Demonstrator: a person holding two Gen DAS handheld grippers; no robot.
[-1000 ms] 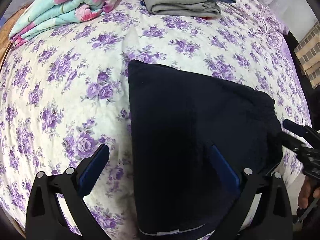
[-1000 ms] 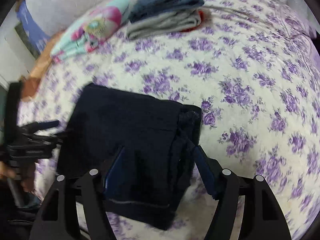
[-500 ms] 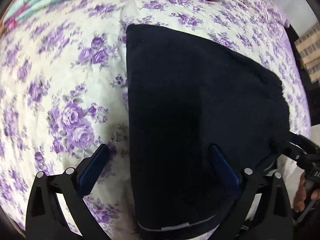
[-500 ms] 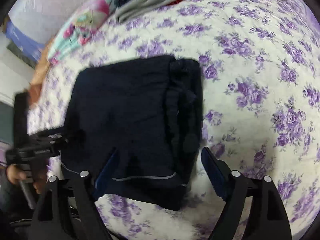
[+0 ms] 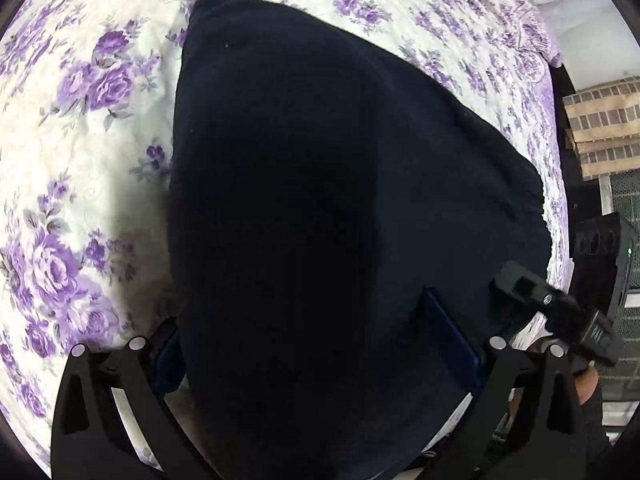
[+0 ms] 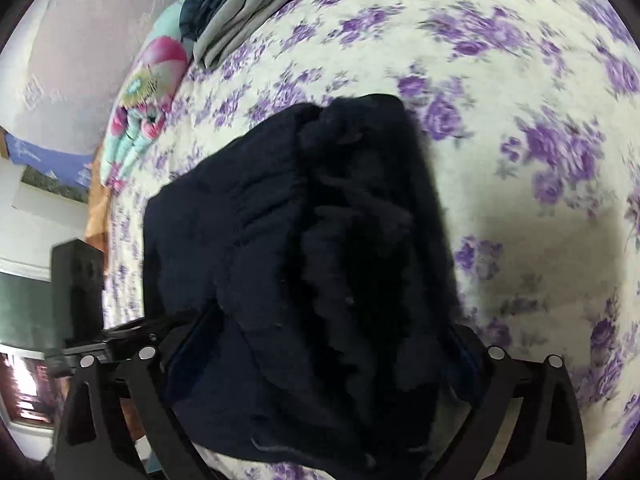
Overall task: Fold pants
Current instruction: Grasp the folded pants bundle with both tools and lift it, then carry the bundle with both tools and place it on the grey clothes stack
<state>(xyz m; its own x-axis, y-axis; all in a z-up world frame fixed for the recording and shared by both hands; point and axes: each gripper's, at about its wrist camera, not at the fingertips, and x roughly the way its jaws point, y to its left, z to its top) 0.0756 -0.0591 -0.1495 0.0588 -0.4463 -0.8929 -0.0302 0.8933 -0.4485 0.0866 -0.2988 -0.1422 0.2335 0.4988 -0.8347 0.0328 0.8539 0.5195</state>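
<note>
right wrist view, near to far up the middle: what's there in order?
Right gripper, opening, astride the near end of the dark folded pants → bare floral bedspread → stack of folded clothes at the far edge.

You won't find any readable text here: the small white marks on the right hand-held gripper (image 5: 560, 320), at the lower right of the left wrist view, are too blurred.

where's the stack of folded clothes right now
In the right wrist view, the stack of folded clothes sits upper left on the bedspread, beside the rolled floral blanket.
</note>
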